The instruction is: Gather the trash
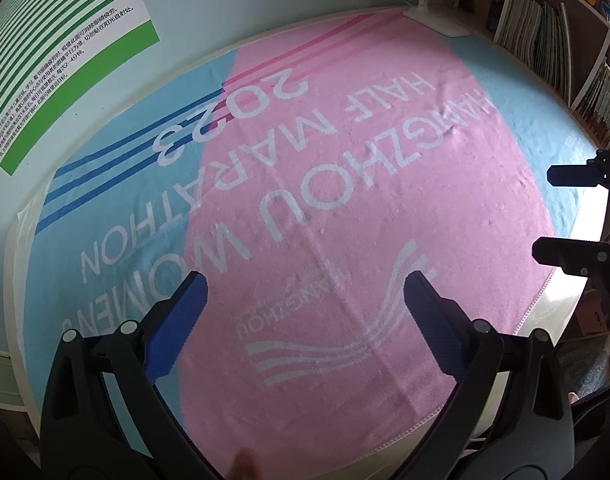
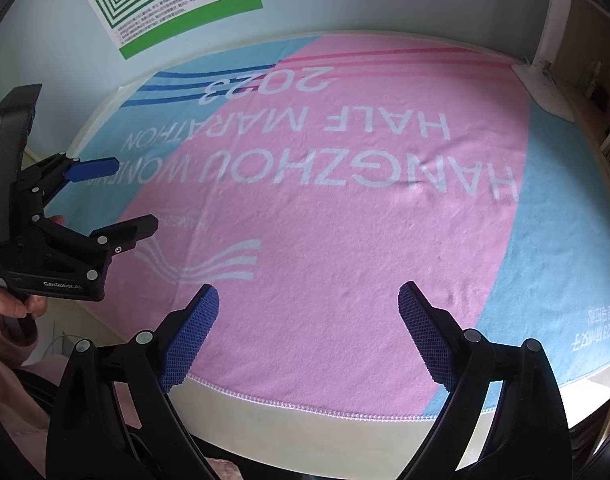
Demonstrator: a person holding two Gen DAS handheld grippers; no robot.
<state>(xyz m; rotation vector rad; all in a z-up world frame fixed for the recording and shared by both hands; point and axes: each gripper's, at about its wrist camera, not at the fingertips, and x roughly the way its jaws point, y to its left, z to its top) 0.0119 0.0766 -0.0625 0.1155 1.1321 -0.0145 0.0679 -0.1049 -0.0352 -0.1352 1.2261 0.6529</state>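
Observation:
No trash shows in either view. A pink and light-blue towel [image 1: 305, 200] printed with white marathon lettering covers the desk top, and it fills the right wrist view as well [image 2: 345, 220]. My left gripper [image 1: 305, 292] hovers open over the towel's pink middle, nothing between its blue pads. My right gripper [image 2: 309, 304] is open too, above the towel's near hem, empty. The left gripper [image 2: 117, 196] appears at the left edge of the right wrist view, open, held by a hand [image 2: 5, 304]. The right gripper [image 1: 545, 212] shows at the right edge of the left wrist view, jaws apart.
A green striped poster [image 1: 45, 40] hangs on the wall behind the desk. A white lamp base [image 1: 441, 20] stands at the back right corner. Shelves of books [image 1: 553, 44] rise along the right side. The cream desk edge [image 2: 305, 428] runs below the towel hem.

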